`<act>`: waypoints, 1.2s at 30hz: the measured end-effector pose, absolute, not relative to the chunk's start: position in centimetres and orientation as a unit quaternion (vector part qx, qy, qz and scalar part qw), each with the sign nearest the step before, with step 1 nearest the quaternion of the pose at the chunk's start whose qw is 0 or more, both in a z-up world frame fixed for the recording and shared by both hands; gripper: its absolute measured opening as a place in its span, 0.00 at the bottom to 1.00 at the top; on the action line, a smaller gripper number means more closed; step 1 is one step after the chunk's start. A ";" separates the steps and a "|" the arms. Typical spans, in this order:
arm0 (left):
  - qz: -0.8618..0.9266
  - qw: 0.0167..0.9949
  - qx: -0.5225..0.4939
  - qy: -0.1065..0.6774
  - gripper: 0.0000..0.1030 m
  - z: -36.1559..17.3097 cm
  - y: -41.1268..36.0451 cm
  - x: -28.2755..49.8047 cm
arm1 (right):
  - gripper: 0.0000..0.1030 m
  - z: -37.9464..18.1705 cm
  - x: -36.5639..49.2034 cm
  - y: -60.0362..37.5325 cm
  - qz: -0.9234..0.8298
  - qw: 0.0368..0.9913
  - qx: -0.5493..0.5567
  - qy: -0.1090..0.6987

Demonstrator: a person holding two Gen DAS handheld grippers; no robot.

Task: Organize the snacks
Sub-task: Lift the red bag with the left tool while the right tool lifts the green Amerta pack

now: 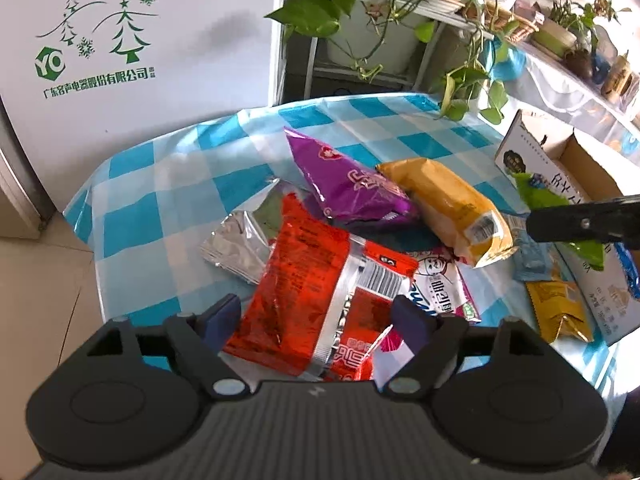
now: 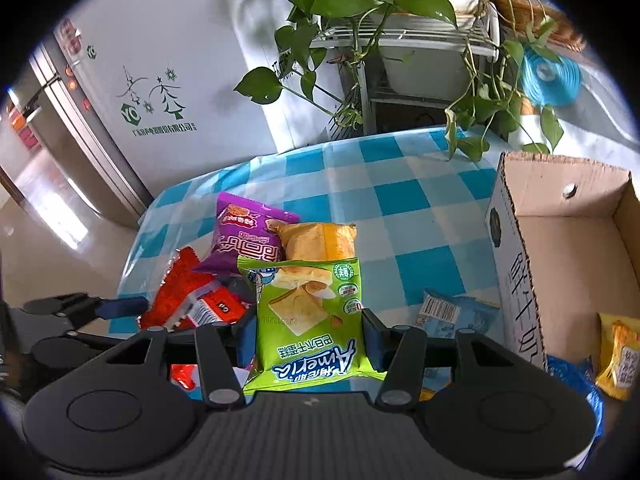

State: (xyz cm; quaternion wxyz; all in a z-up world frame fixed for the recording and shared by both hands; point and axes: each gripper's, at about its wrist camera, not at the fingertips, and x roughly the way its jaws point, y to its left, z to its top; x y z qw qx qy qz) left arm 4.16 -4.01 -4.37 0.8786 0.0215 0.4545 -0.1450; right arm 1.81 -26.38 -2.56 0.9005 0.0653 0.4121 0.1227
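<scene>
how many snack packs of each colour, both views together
red packs: 2
purple pack: 1
yellow packs: 3
green pack: 1
blue packs: 2
silver pack: 1
white pack: 1
total: 11

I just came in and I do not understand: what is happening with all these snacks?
A person is sorting snacks with two handheld tongs. The right tongs grip a green snack packet, lifted above the pile on the checkered table, beside a cardboard box that already holds a yellow packet. The left tongs are open around a red packet, not yet closed.
</scene>
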 end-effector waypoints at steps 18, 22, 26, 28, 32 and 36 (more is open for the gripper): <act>-0.109 0.869 0.008 0.483 1.00 -6.9 -5.3 5.0 | 0.57 -3.2 2.2 -26.8 0.105 0.895 0.085 0.424; -0.109 0.869 0.004 0.482 1.00 -7.0 -5.2 4.9 | 0.57 -3.2 2.2 -27.1 0.104 0.894 0.091 0.425; -0.100 0.874 -0.002 0.475 1.00 -7.1 -5.3 4.6 | 0.57 -3.2 2.3 -27.2 0.104 0.893 0.097 0.428; -0.099 0.875 -0.003 0.473 1.00 -7.1 -5.3 4.5 | 0.57 -3.2 2.3 -27.2 0.106 0.892 0.097 0.428; -0.103 0.873 0.010 0.476 1.00 -7.1 -5.6 4.3 | 0.57 -3.5 2.4 -27.2 0.105 0.891 0.096 0.432; -0.096 0.878 0.024 0.469 0.92 -7.0 -6.1 3.6 | 0.57 -3.7 2.4 -27.2 0.105 0.888 0.095 0.437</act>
